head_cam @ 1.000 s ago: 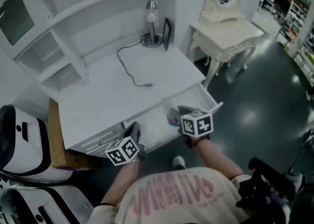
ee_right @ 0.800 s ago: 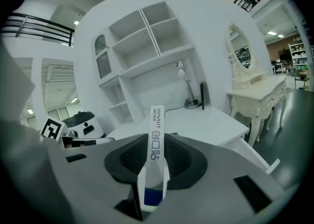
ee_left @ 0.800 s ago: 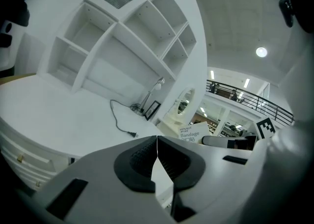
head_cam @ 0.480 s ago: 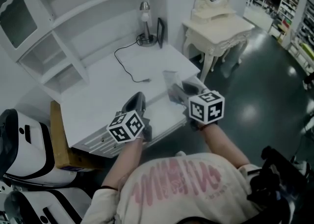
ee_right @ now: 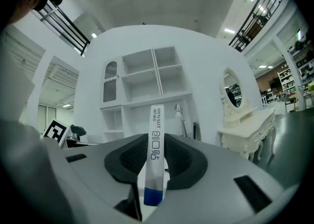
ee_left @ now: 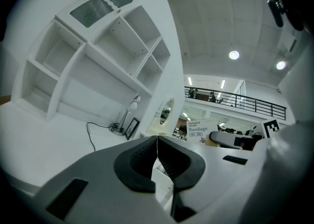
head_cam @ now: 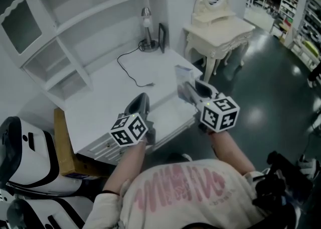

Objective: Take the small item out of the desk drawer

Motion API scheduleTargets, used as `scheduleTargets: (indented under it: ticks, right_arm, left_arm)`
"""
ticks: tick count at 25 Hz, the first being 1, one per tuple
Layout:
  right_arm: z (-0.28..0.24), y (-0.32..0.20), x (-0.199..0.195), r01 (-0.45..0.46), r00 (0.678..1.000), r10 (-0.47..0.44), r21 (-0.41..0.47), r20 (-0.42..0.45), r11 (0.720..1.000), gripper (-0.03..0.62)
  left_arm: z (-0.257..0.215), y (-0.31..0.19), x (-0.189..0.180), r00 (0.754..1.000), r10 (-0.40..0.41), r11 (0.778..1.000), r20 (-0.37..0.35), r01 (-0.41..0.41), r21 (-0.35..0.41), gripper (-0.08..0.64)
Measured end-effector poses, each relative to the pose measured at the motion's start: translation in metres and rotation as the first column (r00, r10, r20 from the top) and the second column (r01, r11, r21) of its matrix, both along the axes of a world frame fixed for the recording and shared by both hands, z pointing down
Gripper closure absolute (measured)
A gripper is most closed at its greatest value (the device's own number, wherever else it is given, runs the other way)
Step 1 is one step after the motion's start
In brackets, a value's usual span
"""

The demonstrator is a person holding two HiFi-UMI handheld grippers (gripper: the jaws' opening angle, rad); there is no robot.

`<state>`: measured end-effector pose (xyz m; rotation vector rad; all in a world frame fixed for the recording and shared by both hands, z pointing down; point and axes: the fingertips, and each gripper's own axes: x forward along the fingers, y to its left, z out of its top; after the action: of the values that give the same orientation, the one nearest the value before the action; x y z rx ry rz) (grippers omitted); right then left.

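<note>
**A:** Two grippers are up over the desk (head_cam: pixel 108 95). Starting at the left, is the left gripper (ee_left: pixel 156 142) carrying anything?

**B:** No. Its jaws are pressed together tip to tip with nothing between them. It hovers above the front edge of the desk, clear of the top.

**A:** And the drawer (head_cam: pixel 173 117)?

**B:** From the head view it looks pulled out, a pale tray below the desk's front edge, between and under the two grippers. I can't see into it well enough to say whether anything else lies inside.

**A:** Then the small item?

**B:** It is over on the right. The right gripper (ee_right: pixel 157 145) is clamped on a slim white pack (ee_right: pixel 156 120) with a blue lower end. The pack stands upright between the pads and sticks out past the tips. In the head view it is in the air above the desk's right corner, touching neither the drawer nor the top.

**A:** So how far along is the task?

**B:** I'd call the main part done, since the pack is out of the drawer and firmly gripped. What is left, as I judge it, is setting it down somewhere, likely on the bare desktop near the cable (head_cam: pixel 131 70). After that, the drawer might be pushed shut.
</note>
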<state>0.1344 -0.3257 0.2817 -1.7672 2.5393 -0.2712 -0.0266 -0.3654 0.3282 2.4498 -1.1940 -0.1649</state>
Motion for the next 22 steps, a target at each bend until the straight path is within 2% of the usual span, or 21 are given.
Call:
scheduleTargets:
  ticks: [11, 22]
  right_arm:
    - [0.018, 0.013, 0.0, -0.01, 1.0, 0.011, -0.031, 0.019, 0.999, 0.489]
    - [0.059, 0.021, 0.009, -0.021, 1.0, 0.022, -0.126, 0.01, 0.992, 0.489]
  left_arm:
    - [0.014, 0.031, 0.0, 0.998, 0.038, 0.999, 0.051, -0.037, -0.022, 0.531]
    - [0.049, 0.044, -0.005, 0.999, 0.017, 0.995, 0.036, -0.014, -0.099, 0.531]
